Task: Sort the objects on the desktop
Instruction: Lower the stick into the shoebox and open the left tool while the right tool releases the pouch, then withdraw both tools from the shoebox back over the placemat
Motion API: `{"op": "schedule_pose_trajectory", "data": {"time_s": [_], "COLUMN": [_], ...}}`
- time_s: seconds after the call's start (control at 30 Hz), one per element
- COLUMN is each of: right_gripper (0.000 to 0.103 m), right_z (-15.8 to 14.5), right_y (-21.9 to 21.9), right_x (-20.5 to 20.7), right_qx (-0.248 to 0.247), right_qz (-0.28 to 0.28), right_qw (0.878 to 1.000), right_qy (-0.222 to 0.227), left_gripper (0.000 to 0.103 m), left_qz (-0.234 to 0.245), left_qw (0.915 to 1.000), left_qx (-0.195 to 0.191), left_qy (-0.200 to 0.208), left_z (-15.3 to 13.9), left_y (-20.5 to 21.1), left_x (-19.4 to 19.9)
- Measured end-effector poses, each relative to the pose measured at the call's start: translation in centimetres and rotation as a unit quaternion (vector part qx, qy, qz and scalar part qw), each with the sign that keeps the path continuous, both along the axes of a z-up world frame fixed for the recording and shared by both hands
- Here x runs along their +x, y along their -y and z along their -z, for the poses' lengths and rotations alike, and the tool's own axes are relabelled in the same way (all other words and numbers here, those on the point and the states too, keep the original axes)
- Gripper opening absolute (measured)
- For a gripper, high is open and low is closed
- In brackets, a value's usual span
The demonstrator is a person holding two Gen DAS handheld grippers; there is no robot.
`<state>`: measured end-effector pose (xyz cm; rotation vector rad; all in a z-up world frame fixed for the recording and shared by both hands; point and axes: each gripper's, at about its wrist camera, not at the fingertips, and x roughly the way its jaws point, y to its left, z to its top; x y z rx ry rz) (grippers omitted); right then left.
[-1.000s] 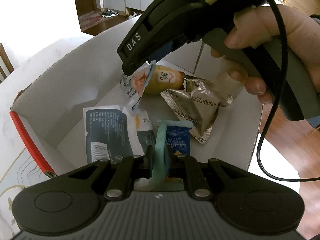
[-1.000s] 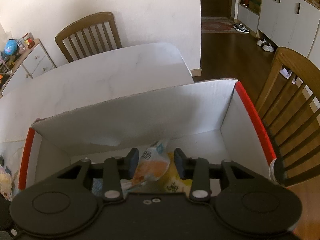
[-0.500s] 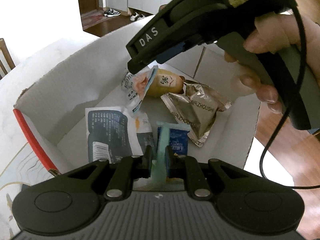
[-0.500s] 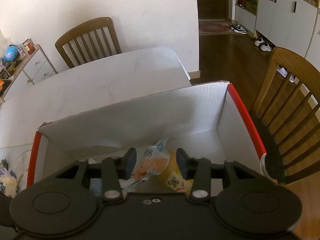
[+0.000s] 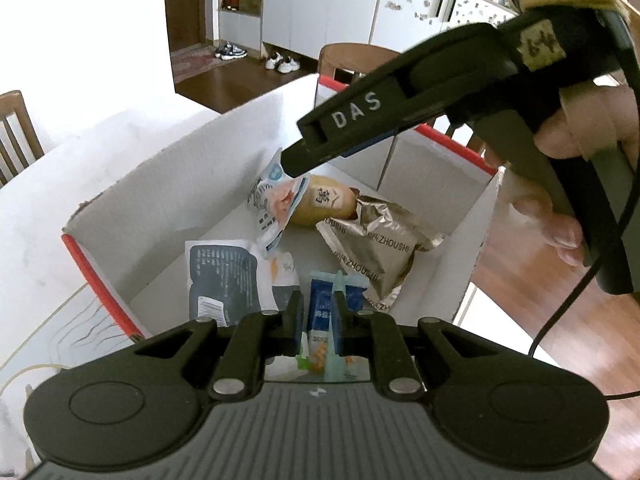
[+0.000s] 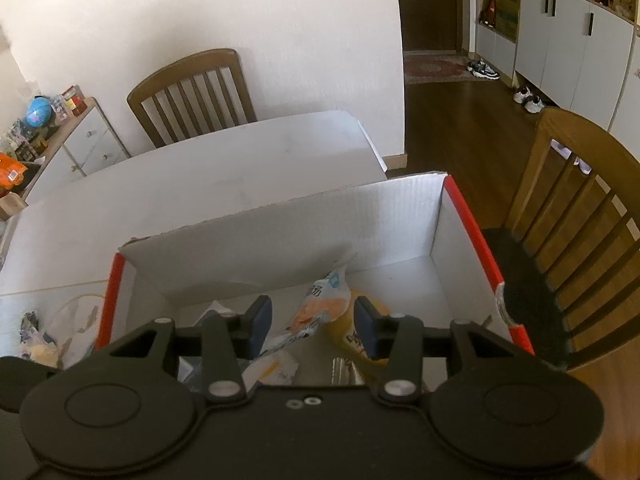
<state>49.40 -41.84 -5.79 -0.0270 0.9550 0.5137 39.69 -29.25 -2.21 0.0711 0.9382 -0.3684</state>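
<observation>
A white cardboard box (image 5: 160, 184) with red-edged flaps holds several snack packets. My left gripper (image 5: 318, 308) is low over its near end, shut on a blue packet (image 5: 320, 300) whose teal seam lies against the right finger. My right gripper (image 6: 312, 324) is open above a pink-and-white packet (image 6: 320, 308). That packet stands between the pads, touching neither. In the left wrist view, the right gripper (image 5: 290, 164) hovers over the pink-and-white packet (image 5: 276, 208). It leans on a yellow packet (image 5: 324, 204) beside a silver one (image 5: 376, 248).
A dark blue-and-white packet (image 5: 224, 276) lies flat at the box's left. The box (image 6: 280, 240) sits at the edge of a white table (image 6: 200, 176), with wooden chairs behind (image 6: 192, 92) and to the right (image 6: 580, 208). Small items (image 6: 32, 336) lie left of the box.
The right jaws have spread away from the pink-and-white packet, which stays leaning in the box. Both grippers have lifted a little. The blue packet now shows its face between the left fingers.
</observation>
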Motion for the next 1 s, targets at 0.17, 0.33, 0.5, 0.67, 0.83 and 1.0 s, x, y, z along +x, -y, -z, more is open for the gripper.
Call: {"op": "schedule_pose_trajectory", "data": {"time_s": [0.17, 0.33, 0.5, 0.67, 0.83, 1.0], "right_gripper": [0.059, 0.06, 0.065, 0.065, 0.068, 0.075], "right_z": [-1.1, -2.0, -2.6, -3.2, -3.8, -4.2], "right_y": [0.2, 0.3, 0.5, 0.1, -0.5, -1.2], "right_x": [-1.3, -2.5, -3.7, -5.1, -6.6, -8.1], "right_qx": [0.005, 0.01, 0.012, 0.013, 0.014, 0.015], "right_qz": [0.0, 0.002, 0.003, 0.002, 0.009, 0.023], "right_qw": [1.0, 1.0, 0.999, 0.999, 0.999, 0.998], "right_qy": [0.016, 0.024, 0.033, 0.04, 0.05, 0.059], "left_gripper": [0.013, 0.013, 0.03, 0.064, 0.066, 0.073], "left_qz": [-0.004, -0.006, -0.009, -0.007, -0.002, 0.006], "left_qw": [0.9999, 0.9997, 0.9992, 0.9982, 0.9975, 0.9969], "left_qx": [-0.001, -0.001, -0.004, -0.015, -0.019, -0.024], "left_qy": [0.012, 0.023, 0.038, 0.057, 0.068, 0.075], "left_z": [-0.7, -1.5, -2.2, -2.9, -3.3, -4.0], "left_y": [0.0, 0.1, -0.1, -0.9, -1.9, -2.8], "left_x": [-0.9, -1.9, -2.9, -4.1, -5.2, -6.8]}}
